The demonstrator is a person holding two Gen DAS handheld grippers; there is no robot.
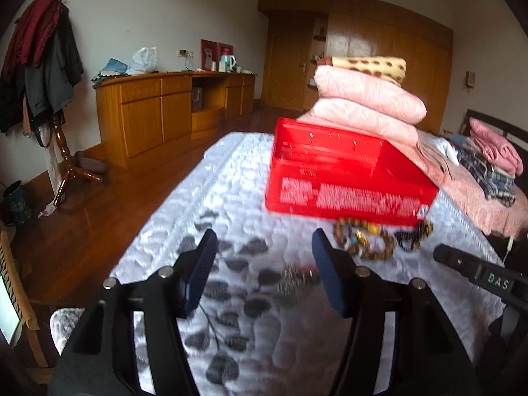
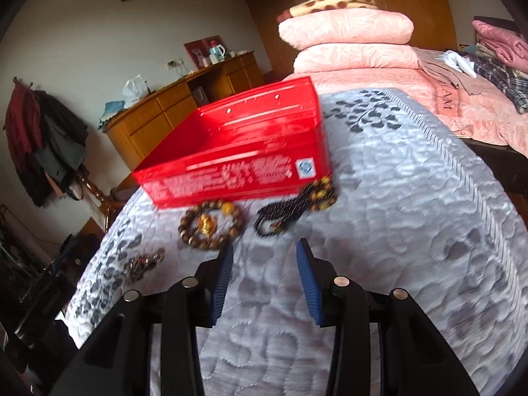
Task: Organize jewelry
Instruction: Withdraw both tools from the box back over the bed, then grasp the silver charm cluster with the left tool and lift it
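While nothing is yet held, both grippers are poised over the bed (image 2: pixel 412 198) with the jewelry laid out before the red box (image 2: pixel 237 151).

The box is set open-topped on the grey quilt, presumably as the container into which the pieces are to be sorted. Just in front of the box a brown bead bracelet (image 2: pixel 211 227) is seen, beside it a dark bead strand (image 2: pixel 283 214), touching the box's near corner, and farther from the box a small metallic cluster (image 2: pixel 143 264). The left gripper (image 1: pixel 264 264) and right gripper (image 2: pixel 264 274) are held with fingers spread apart and empty, aimed at the pieces, probably so that one can be picked next.
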